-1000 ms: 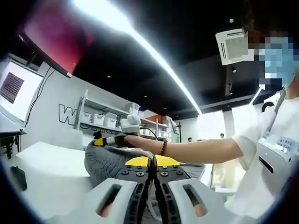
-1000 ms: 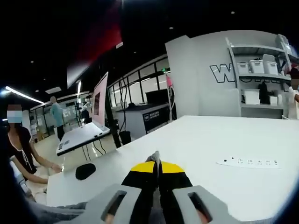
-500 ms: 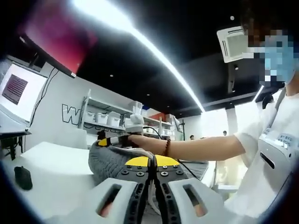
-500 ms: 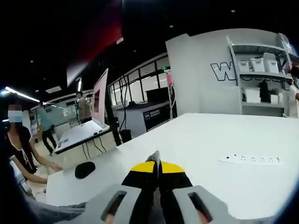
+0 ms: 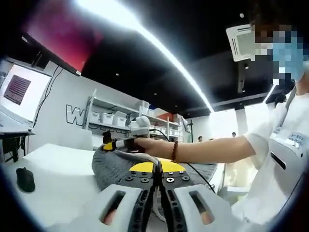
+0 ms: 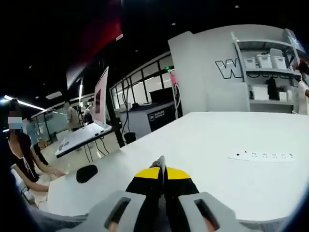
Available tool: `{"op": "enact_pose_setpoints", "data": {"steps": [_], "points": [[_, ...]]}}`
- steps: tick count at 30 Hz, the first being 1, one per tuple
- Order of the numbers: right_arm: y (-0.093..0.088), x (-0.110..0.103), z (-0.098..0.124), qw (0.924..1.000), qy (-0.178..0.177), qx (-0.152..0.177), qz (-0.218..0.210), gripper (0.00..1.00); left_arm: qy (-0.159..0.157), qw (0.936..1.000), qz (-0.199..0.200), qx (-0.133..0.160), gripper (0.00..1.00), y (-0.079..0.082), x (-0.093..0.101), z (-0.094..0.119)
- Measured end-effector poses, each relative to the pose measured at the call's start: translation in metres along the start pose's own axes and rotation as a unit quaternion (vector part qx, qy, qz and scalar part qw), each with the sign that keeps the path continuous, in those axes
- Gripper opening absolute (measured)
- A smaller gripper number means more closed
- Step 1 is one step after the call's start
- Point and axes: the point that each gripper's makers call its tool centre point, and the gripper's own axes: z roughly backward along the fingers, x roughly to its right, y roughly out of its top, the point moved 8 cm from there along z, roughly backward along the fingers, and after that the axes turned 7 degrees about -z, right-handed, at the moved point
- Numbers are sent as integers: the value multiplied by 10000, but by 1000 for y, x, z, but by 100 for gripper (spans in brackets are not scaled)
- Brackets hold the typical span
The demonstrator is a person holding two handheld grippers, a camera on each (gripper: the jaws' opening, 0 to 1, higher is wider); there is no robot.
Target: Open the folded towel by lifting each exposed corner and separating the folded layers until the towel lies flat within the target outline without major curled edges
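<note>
The grey knitted towel point(image 5: 112, 166) hangs bunched above the white table point(image 5: 53, 183), stretched between the two grippers. My left gripper point(image 5: 158, 167) is shut, with the towel's edge pinched between its yellow-tipped jaws. In the left gripper view, the right gripper point(image 5: 114, 144) sits at the towel's far top edge, held by a person's hand point(image 5: 145, 144). In the right gripper view, my right gripper point(image 6: 162, 169) is shut on a thin grey sliver of towel point(image 6: 161, 161). More towel point(image 6: 50, 223) sags at the lower left.
A white power strip point(image 6: 263, 155) lies on the table point(image 6: 203, 145) to the right. A black mouse point(image 6: 87, 173) point(image 5: 25, 179) rests near the table edge. A person in white point(image 5: 275, 154) stands close at the right; another person point(image 6: 19, 154) sits beyond the table edge. Shelving point(image 6: 265, 77) lines the back wall.
Both views have drifted slightly with the hands. Both grippers stay shut on the towel, which remains held up between them.
</note>
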Motion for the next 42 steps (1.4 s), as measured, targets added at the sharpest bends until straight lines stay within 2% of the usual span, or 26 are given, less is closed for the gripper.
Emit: {"op": "enact_pose_setpoints", "data": {"steps": [11,19,28,32,42], "points": [[-6,-2,-6,10000,41,-72,-30,0,76,9999,-61,-39,0,-4,-4,8],[-5,-3,-8,10000,51,-72,-25,0,259,9995,-116,-107,0,-8,-10,16],[-6,-5,-13,9999,118,-72,-70,0,243,9994,-228,-109,1,-8,-10,18],[-7,-4,-17,9998,123,-96,-110,0,269,9990,-294,-219,1,-11,-12,22],[-10,-3,-24,9997,149,-148,-151,0,192,9994,-199,-208,1,-13,-15,24]]}}
